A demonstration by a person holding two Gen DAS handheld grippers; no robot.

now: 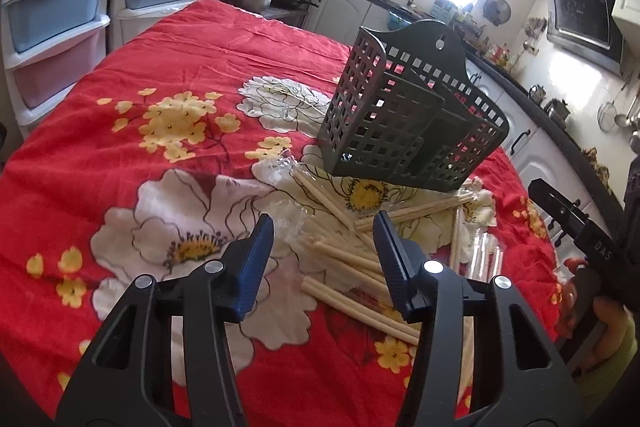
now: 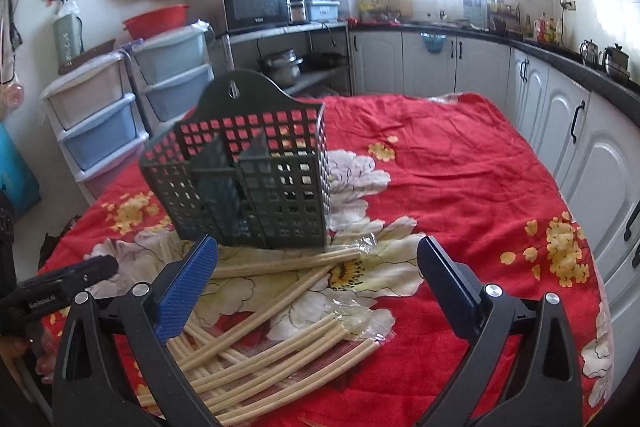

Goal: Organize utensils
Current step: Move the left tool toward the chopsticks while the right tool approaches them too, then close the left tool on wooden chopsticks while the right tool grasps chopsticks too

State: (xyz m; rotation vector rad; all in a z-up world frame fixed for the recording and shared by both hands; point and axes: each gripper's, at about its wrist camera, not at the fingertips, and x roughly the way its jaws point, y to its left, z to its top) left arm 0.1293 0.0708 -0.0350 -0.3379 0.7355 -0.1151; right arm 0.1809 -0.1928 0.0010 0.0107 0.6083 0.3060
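A dark lattice utensil holder (image 1: 400, 115) (image 2: 248, 179) with inner dividers stands upright on the red floral tablecloth (image 1: 168, 59) (image 2: 460, 187). In front of it, several pale bamboo chopsticks (image 1: 344, 267) (image 2: 280, 339) lie scattered, some still in clear plastic wrappers (image 1: 486, 255). My left gripper (image 1: 322, 231) hovers over the pile, its jaws partly apart, chopsticks showing in the gap but not pinched. My right gripper (image 2: 316, 247) stands wide open just short of the holder, above the chopsticks. Each gripper shows at the edge of the other's view.
Stacked plastic drawer units (image 1: 60, 7) (image 2: 100, 123) stand beyond the table's left side. White kitchen cabinets (image 2: 568, 131) under a dark counter run along the right. A microwave (image 2: 256, 3) and pots sit on a shelf at the back.
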